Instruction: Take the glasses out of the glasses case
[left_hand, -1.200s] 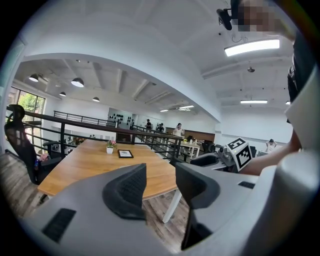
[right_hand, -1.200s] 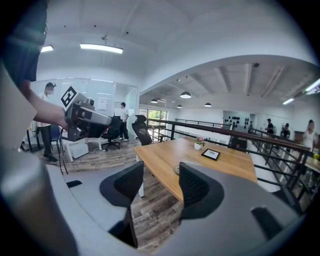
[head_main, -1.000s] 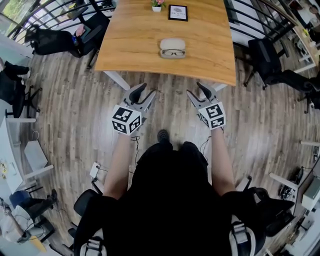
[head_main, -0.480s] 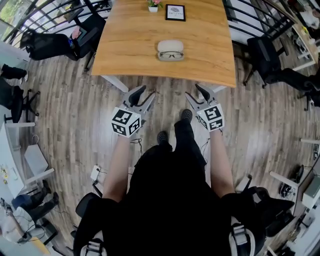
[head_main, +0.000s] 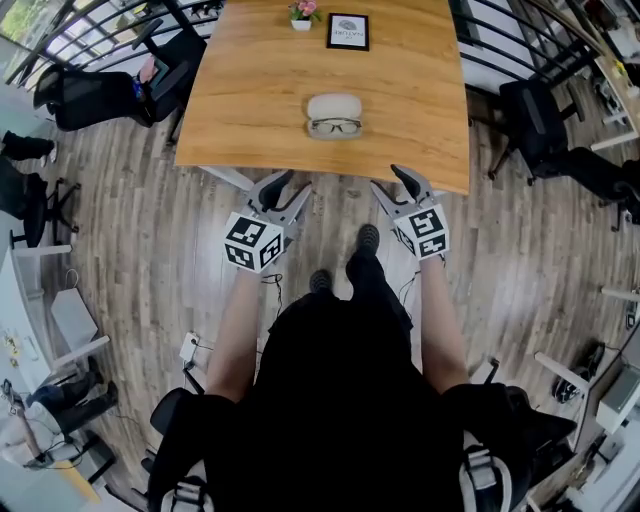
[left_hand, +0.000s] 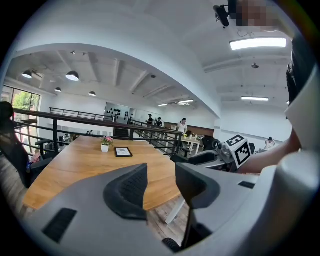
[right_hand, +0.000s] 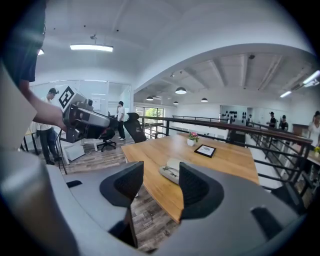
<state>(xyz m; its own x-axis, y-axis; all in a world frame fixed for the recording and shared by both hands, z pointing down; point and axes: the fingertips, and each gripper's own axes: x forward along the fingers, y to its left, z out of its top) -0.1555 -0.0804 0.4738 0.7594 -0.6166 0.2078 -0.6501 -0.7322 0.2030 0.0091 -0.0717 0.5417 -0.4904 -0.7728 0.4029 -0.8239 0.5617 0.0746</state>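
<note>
Head view: both grippers held short of the table, case not touched

Head view has the glasses case (head_main: 334, 106) lying on the wooden table (head_main: 250, 90), toward the table's near edge; the glasses (head_main: 335, 126) show at the case's 6 o'clock side, lenses facing up. The left gripper (head_main: 290, 185) hangs at about 7 o'clock from the case and the right gripper (head_main: 389, 180) at about 5 o'clock; both are over the plank floor (head_main: 130, 230), just off the table's near edge and well apart from the case. The left gripper view shows its two fingers (left_hand: 131, 187) spread with nothing between them; only table edge and floor lie beyond the gap. The right gripper view shows its fingers (right_hand: 195, 192) spread as well and holding nothing; case and glasses appear through the gap, far beyond the fingertips on the tabletop. A small picture frame (head_main: 350, 31) and a flower pot (head_main: 301, 14) stand at the table's 12 o'clock end, well past the case.
</note>
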